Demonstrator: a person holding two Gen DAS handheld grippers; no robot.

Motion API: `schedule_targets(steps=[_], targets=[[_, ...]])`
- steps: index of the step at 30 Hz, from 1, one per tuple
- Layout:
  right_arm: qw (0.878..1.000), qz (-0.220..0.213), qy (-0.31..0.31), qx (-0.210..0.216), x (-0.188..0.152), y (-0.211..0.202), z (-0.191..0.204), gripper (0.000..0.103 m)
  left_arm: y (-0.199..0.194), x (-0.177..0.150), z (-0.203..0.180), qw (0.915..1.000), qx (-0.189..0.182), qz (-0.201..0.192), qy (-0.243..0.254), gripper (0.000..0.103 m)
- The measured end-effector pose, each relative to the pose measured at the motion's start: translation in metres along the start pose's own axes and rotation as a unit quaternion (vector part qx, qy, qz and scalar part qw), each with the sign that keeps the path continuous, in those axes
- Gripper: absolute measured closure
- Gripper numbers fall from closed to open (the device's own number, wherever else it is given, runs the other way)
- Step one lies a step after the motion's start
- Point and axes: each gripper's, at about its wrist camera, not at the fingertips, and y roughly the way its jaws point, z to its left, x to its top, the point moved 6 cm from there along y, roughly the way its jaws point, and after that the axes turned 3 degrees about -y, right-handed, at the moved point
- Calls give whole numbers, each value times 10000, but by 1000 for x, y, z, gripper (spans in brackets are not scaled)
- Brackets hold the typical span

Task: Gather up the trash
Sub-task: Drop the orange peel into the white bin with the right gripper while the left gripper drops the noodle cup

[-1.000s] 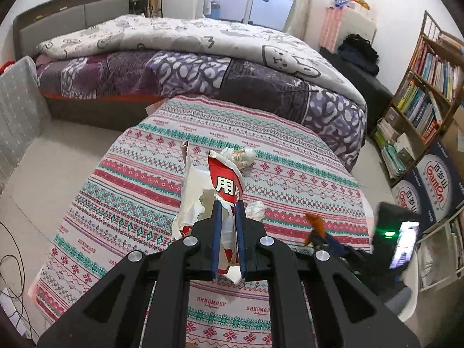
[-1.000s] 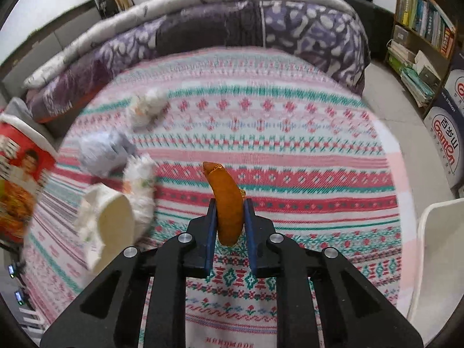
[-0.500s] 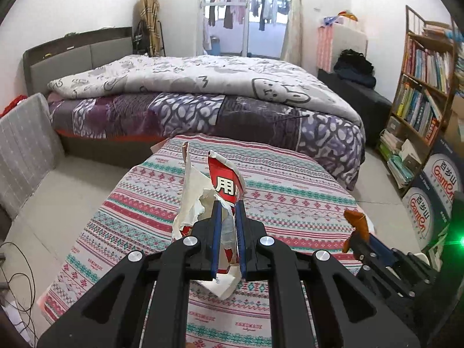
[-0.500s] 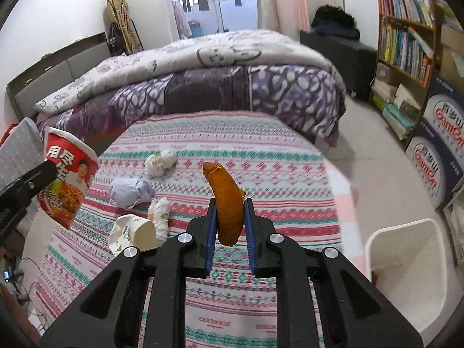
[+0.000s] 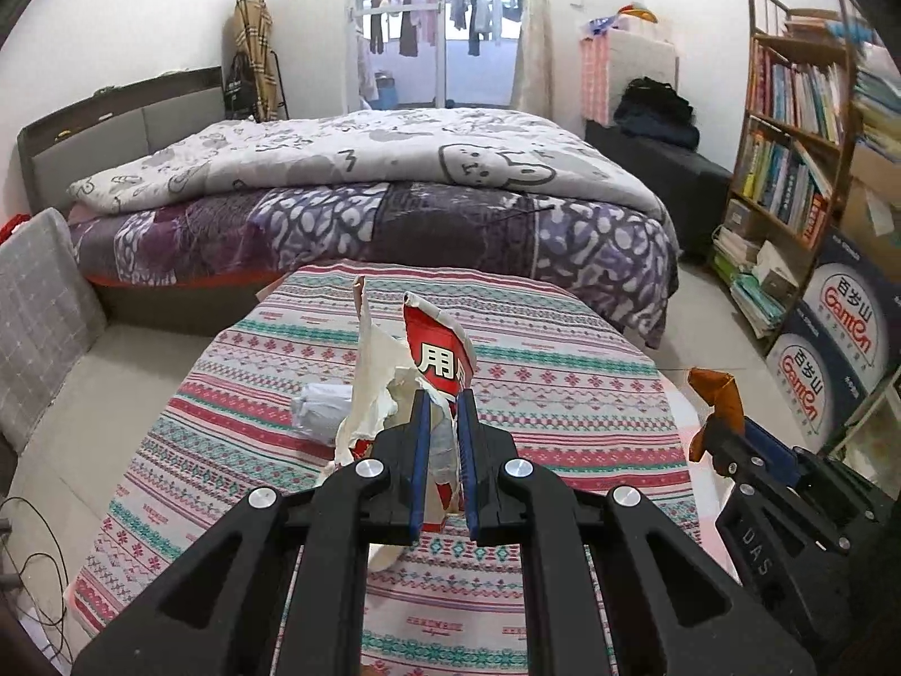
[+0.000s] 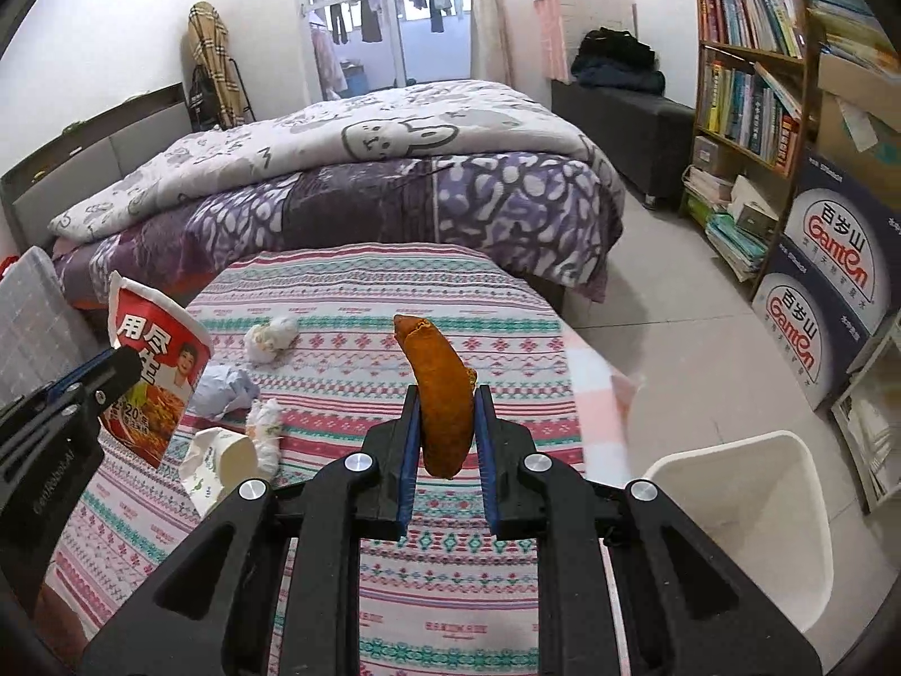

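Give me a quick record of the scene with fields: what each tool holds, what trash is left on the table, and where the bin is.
left tool: shut on torn noodle cup
right tool: shut on brown peel
left on table: two tissue wads, grey crumpled paper, crushed paper cup
bin: white, on the floor right of the table, looks empty
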Motion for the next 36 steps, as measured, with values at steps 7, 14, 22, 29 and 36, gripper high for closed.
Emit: schedule_targets(steps=[7, 14, 22, 29, 36], targets=[[9998, -2, 101, -163, -1, -6, -24, 86, 1, -2, -24, 9999, -129, 15, 88, 92], [9988, 20, 307, -383, -4, -13, -55, 85, 1, -8, -55, 9991, -321, 13, 277, 92], [9946, 165, 751, -701, -12, -18, -104, 85, 2, -17, -92, 9970, -563, 30, 531, 92], [9848, 491, 1380, -934, -28, -20, -156, 84, 5, -32, -130, 9928, -893, 159, 785, 92], [9722, 529, 1874, -1304, -42, -33, -206, 70, 7, -53, -176, 9839, -1429, 429, 984, 92]])
